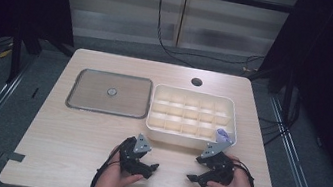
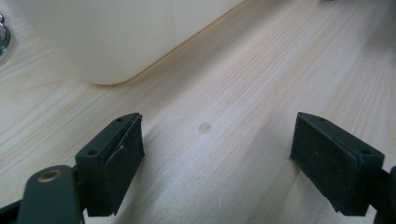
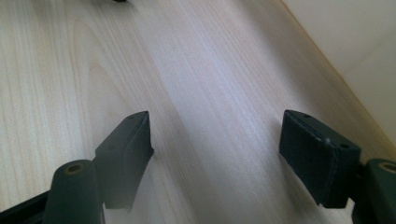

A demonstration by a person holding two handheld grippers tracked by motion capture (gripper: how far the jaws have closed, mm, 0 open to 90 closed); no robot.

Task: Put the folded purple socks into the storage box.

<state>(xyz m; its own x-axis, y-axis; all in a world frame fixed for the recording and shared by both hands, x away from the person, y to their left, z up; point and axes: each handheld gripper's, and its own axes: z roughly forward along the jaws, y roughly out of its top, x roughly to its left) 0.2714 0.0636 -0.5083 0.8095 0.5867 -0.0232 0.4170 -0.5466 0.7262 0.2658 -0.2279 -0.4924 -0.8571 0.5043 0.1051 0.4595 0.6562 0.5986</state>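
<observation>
A person's two hands rest on a pale wooden table (image 1: 72,129), each holding a black two-jaw gripper, with a cream compartment tray (image 1: 155,117) just beyond them. The left gripper (image 1: 151,169) sits near the tray's near-left corner and the right gripper (image 1: 194,179) below its near-right corner; their tips are turned inward toward each other across a bare strip of tabletop.

Both tools stand wide, with nothing between the jaws. In the left gripper view, the left gripper (image 2: 217,154) frames only wood grain and a small round mark, with the tray's rounded corner (image 2: 116,42) rising ahead and to the left. In the right gripper view, the right gripper (image 3: 217,154) likewise spans bare wood, the tray's wall (image 3: 355,51) running along the upper right.

The one loose item in sight is a small bluish-purple object (image 1: 222,133) lying in the tray's near-right corner compartment; what it is cannot be told at this size. It lies just past the grey plate on top of the right gripper, so the right hand is plainly the nearer of the two, and any reach for it would go up and over the tray's near wall. The other compartments look empty from above. To the tray's left, a flat grey lid (image 1: 109,93) with a small round knob lies well apart from both hands.
</observation>
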